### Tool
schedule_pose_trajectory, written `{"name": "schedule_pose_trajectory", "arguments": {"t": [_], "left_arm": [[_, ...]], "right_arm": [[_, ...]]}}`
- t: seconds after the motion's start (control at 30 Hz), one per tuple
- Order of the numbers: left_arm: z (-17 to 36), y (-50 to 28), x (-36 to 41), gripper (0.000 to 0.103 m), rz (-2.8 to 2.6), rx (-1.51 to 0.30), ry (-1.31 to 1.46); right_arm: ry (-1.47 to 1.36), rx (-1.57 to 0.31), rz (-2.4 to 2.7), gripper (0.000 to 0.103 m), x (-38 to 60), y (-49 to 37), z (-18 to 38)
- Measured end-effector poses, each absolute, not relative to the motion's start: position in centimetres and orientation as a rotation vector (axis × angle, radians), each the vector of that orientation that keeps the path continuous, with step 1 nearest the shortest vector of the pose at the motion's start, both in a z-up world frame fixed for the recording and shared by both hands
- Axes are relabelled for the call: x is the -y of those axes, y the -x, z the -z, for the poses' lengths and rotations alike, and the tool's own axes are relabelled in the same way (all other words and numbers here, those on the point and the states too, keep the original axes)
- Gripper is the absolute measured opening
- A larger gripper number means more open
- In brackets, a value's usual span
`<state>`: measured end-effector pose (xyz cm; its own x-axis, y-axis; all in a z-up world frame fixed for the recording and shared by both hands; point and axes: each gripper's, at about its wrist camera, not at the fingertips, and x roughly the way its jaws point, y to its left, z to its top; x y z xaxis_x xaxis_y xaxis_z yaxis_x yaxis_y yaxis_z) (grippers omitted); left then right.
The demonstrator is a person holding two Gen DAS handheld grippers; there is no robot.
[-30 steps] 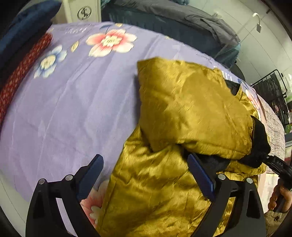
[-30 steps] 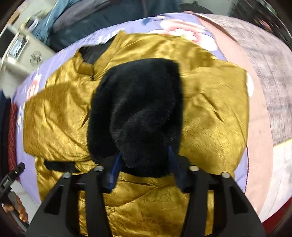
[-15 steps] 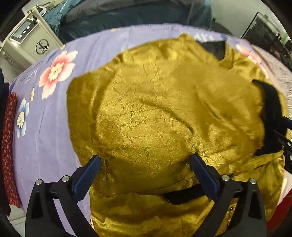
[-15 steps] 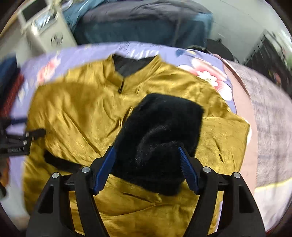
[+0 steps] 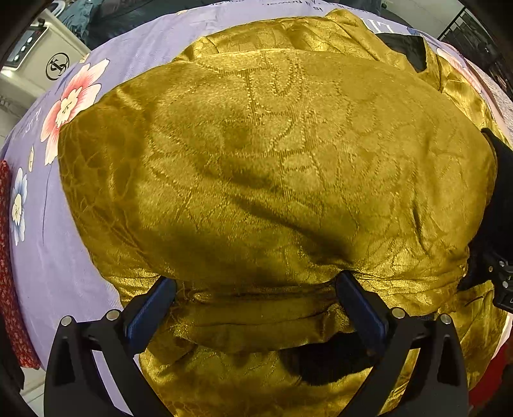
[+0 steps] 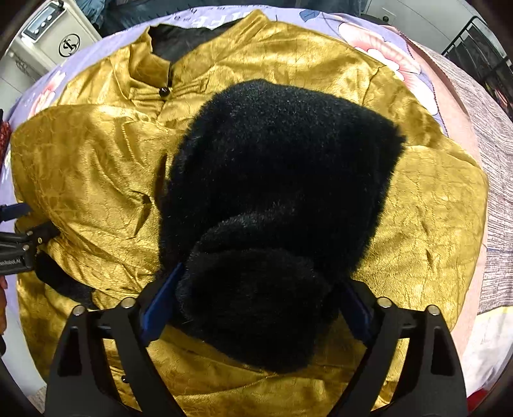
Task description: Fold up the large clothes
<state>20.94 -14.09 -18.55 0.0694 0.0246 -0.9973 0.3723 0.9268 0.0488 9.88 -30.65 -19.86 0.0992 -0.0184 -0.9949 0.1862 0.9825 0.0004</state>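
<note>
Fingers [image 6: 157, 308] opening around black fur [image 6: 275, 192]

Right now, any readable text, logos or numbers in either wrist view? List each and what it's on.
Circled monogram, looks like "S": front of the white unit; stylised, letter uncertain.
"LI": large purple print on the bedsheet; the rest is hidden by the gold jacket.
More sheet print beside the collar: partial and blurred, unreadable.
"...Robot.AI": small label on the left gripper; its start is cut off at the frame edge.
Numbers: none readable.
</note>
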Motion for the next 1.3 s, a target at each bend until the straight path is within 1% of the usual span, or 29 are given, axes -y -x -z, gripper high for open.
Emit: {"name": "schedule_pose_trajectory", "arguments": {"t": [0.1, 0.33, 0.6, 0.73, 0.9, 1.03, 1.13, 1.2, 1.3], "left_arm": [[18.6, -21.2, 14.5, 0.099, 0.269, -1.481, -0.333], [18.7, -21.2, 15.3, 0.099, 0.28, -1.442, -0.321], [16.9, -18.2, 14.1, 0.098, 0.261, -1.369, -0.3], [14.8, -16.4, 12.9, 0.097, 0.253, -1.328, -0.253], [12.7, -13.7, 10.2, 0.096, 0.272, -1.293, -0.189], [12.2, -12.4, 8.1, 0.093, 0.271, -1.309, -0.157], [12.3, -11.7, 5.6, 0.087, 0.271, -1.328, -0.157], [12.5, -11.2, 3.9, 0.082, 0.265, -1.338, -0.16], [12.7, -10.1, 1.3, 0.081, 0.247, -1.358, -0.109]], "right_arm": [[-0.175, -1.482, 0.155, 0.097, 31.5, -10.2, 20.8], [-0.242, -1.452, 0.152, 0.099, 33.0, -10.7, 21.9], [-0.297, -1.452, 0.139, 0.099, 34.9, -10.5, 21.7], [-0.315, -1.471, 0.111, 0.098, 35.6, -9.8, 20.3], [-0.406, -1.41, 0.075, 0.098, 37.4, -7.7, 17.5], [-0.407, -1.351, 0.028, 0.098, 39.0, -4.9, 14.9], [-0.395, -1.341, -0.018, 0.098, 39.8, -1.8, 13.4], [-0.39, -1.354, -0.04, 0.098, 40.0, -0.2, 13.1], [-0.427, -1.378, -0.039, 0.098, 40.3, 2.9, 13.8]]}}
